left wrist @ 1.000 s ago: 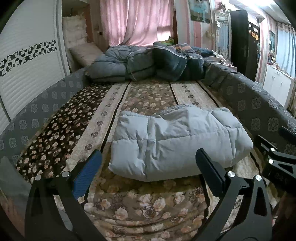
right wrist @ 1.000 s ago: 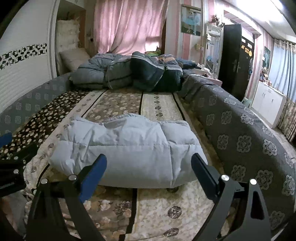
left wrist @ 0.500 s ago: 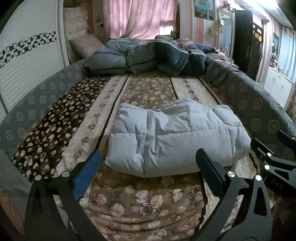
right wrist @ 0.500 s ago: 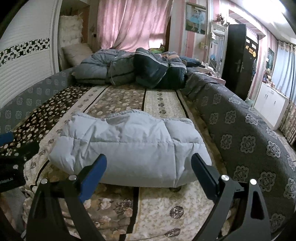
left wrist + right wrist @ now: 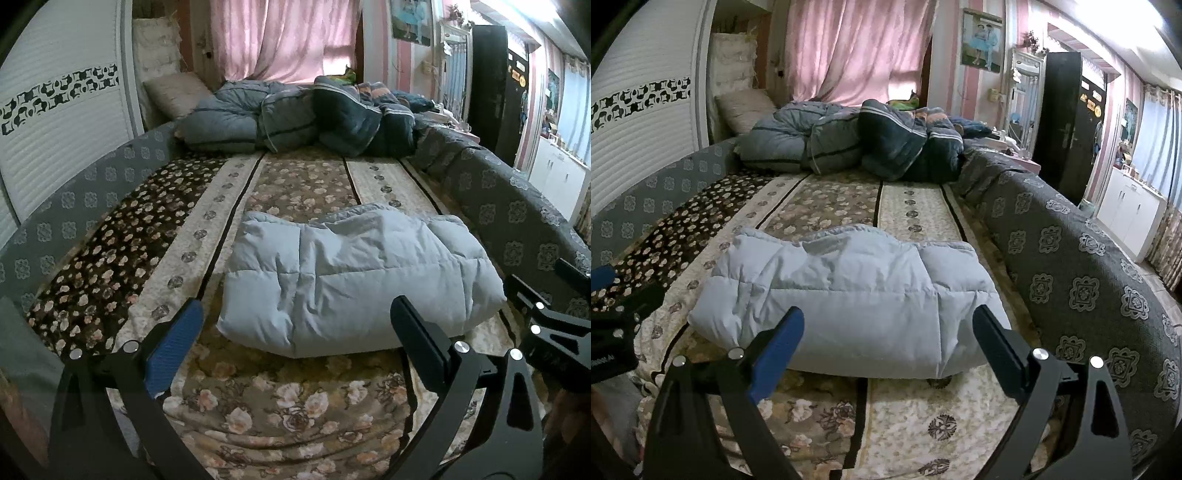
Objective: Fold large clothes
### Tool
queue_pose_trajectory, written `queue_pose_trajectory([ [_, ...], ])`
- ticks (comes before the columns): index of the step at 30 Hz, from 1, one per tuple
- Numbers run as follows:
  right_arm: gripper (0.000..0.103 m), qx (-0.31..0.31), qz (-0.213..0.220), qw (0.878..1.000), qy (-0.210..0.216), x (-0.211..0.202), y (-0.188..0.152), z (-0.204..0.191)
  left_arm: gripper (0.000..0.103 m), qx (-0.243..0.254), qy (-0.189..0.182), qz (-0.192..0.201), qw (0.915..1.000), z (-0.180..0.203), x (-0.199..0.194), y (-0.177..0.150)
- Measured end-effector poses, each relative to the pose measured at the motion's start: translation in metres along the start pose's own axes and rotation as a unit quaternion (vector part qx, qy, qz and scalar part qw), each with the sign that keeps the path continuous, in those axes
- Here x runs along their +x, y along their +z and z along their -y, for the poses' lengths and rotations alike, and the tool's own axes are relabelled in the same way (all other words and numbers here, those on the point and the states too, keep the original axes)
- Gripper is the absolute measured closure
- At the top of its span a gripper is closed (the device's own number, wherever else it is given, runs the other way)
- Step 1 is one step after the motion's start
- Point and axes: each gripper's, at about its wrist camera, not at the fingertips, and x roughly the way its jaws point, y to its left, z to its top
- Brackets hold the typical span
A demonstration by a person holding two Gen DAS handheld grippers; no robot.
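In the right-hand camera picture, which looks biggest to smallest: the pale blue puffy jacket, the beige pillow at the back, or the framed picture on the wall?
1. Pale blue jacket, though it lies nearest the camera.
2. Beige pillow.
3. Framed picture.
The last two look close; distance makes that unsure.

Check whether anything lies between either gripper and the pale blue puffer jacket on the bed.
Nothing visible does. Only bare floral bedspread separates the open left gripper and open right gripper from the folded puffer jacket.
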Motion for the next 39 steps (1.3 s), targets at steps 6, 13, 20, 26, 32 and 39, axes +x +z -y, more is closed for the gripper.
queue_pose_trajectory([
  [6,0.011,0.000,-0.001,1.000,0.001,0.000,-0.001,0.000,0.003,0.004,0.007,0.000,1.0000,0.003,0.000,0.001],
  [13,0.011,0.002,0.000,1.000,0.000,0.000,-0.001,-0.002,0.003,0.009,-0.002,0.013,0.9999,0.006,-0.006,0.001],
  [20,0.011,0.004,-0.001,1.000,-0.003,0.001,-0.001,-0.001,0.003,0.013,0.004,0.027,0.9995,0.010,-0.013,-0.001],
  [26,0.011,0.002,0.000,1.000,-0.004,0.002,-0.003,-0.004,0.003,0.014,0.005,0.018,0.9997,0.009,-0.008,-0.001],
  [32,0.011,0.000,0.002,1.000,-0.008,0.001,-0.004,-0.006,0.003,0.008,0.004,0.014,0.9999,0.009,-0.007,-0.002],
  [39,0.011,-0.002,0.000,1.000,-0.008,0.000,-0.005,-0.008,0.003,-0.002,0.001,0.003,1.0000,0.005,-0.001,-0.003],
])
